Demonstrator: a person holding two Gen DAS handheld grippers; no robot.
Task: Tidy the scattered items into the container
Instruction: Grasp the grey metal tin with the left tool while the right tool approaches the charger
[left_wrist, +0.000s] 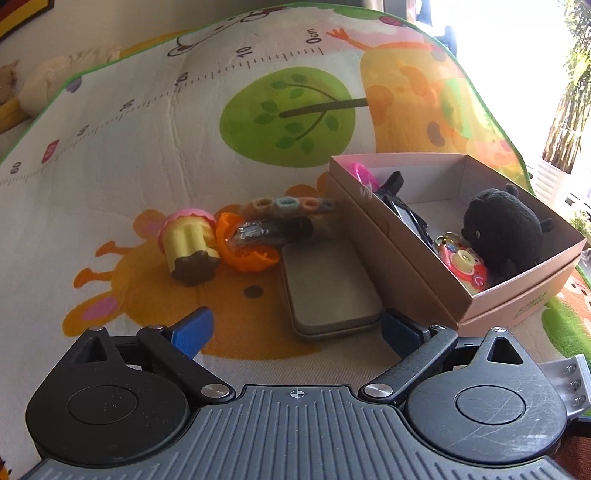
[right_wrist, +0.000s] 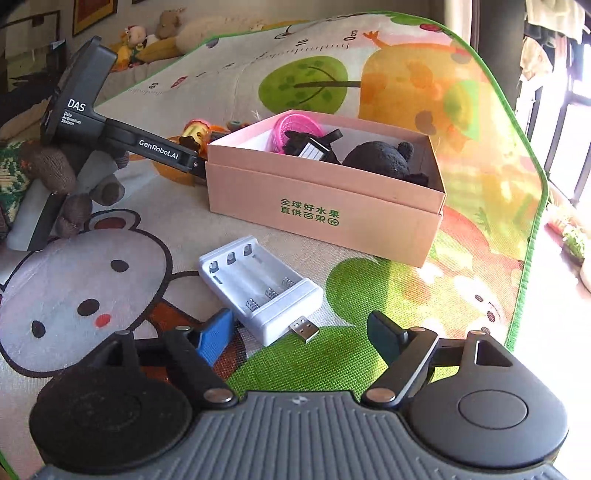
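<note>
Sunlight whites out the play mat's (right_wrist: 229, 85) far-right edge; the box (right_wrist: 325, 192) wall hides its contents partly; left gripper (left_wrist: 295, 325) and right gripper (right_wrist: 299, 332) gape empty.

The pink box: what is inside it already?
Inside the pink box lie a black plush toy, a pink coil, a black device and a colourful keychain. Anything beneath the plush is hidden.
</note>
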